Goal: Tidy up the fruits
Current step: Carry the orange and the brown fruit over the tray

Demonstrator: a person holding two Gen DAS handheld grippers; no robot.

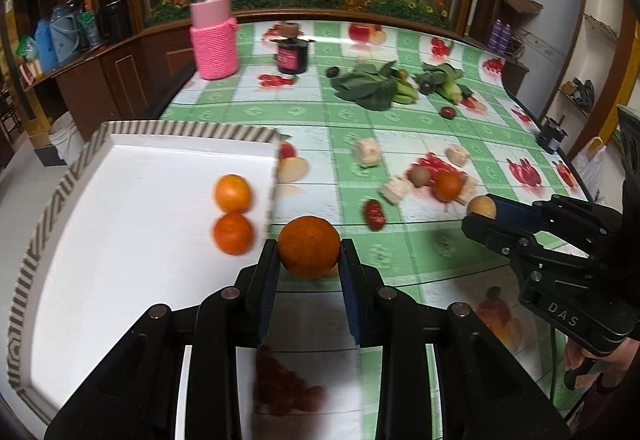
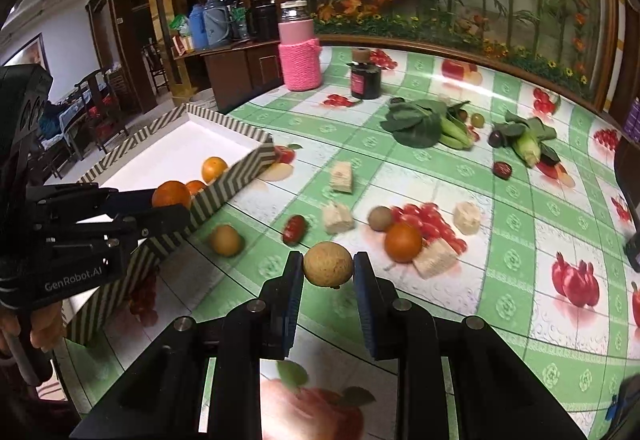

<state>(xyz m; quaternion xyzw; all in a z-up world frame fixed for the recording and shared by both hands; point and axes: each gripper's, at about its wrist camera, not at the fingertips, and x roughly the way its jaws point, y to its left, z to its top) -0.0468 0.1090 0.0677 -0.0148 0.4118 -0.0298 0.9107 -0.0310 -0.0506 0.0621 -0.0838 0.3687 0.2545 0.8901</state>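
Note:
My left gripper (image 1: 308,254) is shut on an orange (image 1: 307,240), held just right of the white tray (image 1: 120,224) with the striped rim. Two oranges (image 1: 233,193) (image 1: 233,234) lie in the tray near its right wall. My right gripper (image 2: 328,270) is shut on a round tan fruit (image 2: 328,262) above the green checked tablecloth. In the right wrist view the left gripper (image 2: 173,205) with its orange (image 2: 171,193) is over the tray's wall (image 2: 224,180). Another orange (image 2: 403,242), a tan fruit (image 2: 226,240), a red date (image 2: 295,229) and a brown fruit (image 2: 380,218) lie loose on the table.
Several beige chunks (image 2: 342,176) are scattered among the loose fruit. Leafy greens (image 2: 420,124), a corn cob (image 2: 528,148) and a dark date (image 2: 502,170) lie farther back. A pink knitted bottle (image 2: 300,56) and a dark jar (image 2: 365,80) stand at the back.

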